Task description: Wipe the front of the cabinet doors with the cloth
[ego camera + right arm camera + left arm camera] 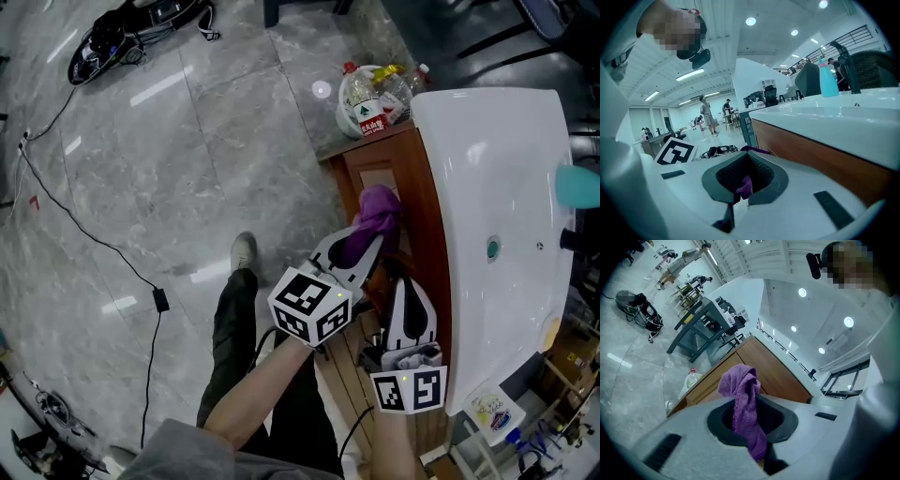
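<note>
Purple cloth (373, 217) clamped in outstretched left tool (750, 422) | right tool (743, 188) alongside, seemingly pinching it

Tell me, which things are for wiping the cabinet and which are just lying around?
For the job: purple cloth, left gripper holding it, cabinet doors.
Just lying about: bag of bottles, floor cable, teal bottle.

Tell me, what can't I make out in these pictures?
- Whether the cloth touches the cabinet door: head view, the cloth covers the contact.
- Its lower part: head view, behind the left gripper and right gripper.
- Bottle labels: head view, too small.
- Teal bottle: head view, cut off by the right edge.
</note>
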